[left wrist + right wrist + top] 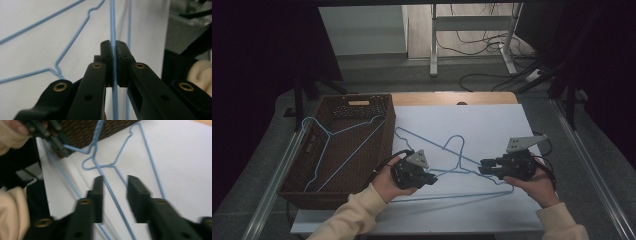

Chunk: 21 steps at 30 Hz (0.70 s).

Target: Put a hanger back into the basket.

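Two blue wire hangers are in front of me, and the one I'm working lies flat on the white sheet covering the worktop (492,125), stretched between my two claws. That hanger (452,167) has its hook curling away from both claws toward the far side of the sheet, with its long bottom wire running on the near side of them. My left claw (433,177) is pressed together on one thin wire of the hanger (113,30); in the left gripper view the wire passes straight through the narrow gap between the pads and runs on ahead of the tips. My right claw (482,167) stands spread, its jaws apart with a hanger wire (110,187) lying between them, and neither pad pressing on it. From the right gripper view, the hook (90,162) sits just beyond the tips, and my left claw (58,145) shows farther off, up and to the left. The second hanger (337,145) lies in the dark wicker basket (377,150), which stands just left of my left claw, at the edge of the sheet.
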Each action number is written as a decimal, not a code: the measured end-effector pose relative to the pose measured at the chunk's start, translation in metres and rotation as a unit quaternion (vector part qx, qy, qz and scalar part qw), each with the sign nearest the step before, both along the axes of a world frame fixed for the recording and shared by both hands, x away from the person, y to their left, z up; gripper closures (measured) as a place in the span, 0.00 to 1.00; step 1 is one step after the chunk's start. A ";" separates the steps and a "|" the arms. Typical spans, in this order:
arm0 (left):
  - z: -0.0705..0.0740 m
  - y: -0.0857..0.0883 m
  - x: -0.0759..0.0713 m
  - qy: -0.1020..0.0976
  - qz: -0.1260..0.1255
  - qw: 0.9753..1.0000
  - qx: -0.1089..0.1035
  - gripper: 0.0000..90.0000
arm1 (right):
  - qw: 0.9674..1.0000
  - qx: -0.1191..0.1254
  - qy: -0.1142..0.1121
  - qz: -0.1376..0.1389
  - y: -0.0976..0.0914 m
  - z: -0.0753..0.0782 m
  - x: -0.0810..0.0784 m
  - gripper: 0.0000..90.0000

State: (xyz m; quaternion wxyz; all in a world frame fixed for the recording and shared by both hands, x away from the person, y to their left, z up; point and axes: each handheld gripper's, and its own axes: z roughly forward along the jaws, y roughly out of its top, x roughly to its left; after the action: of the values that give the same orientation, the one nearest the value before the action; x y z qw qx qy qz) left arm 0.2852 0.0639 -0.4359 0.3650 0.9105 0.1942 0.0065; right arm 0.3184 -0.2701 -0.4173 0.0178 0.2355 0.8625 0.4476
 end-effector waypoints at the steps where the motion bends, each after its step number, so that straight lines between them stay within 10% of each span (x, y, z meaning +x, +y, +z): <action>1: 0.001 0.002 -0.001 -0.001 0.003 1.000 0.000 0.96 | 1.000 0.006 -0.001 -0.009 -0.001 0.000 0.000 0.66; 8: 0.014 0.017 -0.013 -0.002 0.022 1.000 -0.022 0.96 | 0.996 0.047 -0.008 -0.073 -0.016 -0.002 -0.002 0.42; 21: 0.047 0.070 -0.023 -0.020 0.074 0.992 -0.097 0.96 | 0.991 0.060 -0.029 -0.114 -0.028 -0.005 -0.007 0.34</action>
State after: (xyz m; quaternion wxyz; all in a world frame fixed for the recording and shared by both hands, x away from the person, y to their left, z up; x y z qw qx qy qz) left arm 0.2618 0.1336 -0.3893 0.4539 0.8536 0.2535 0.0325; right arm 0.3118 -0.2985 -0.4226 0.0790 0.3197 0.8008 0.5003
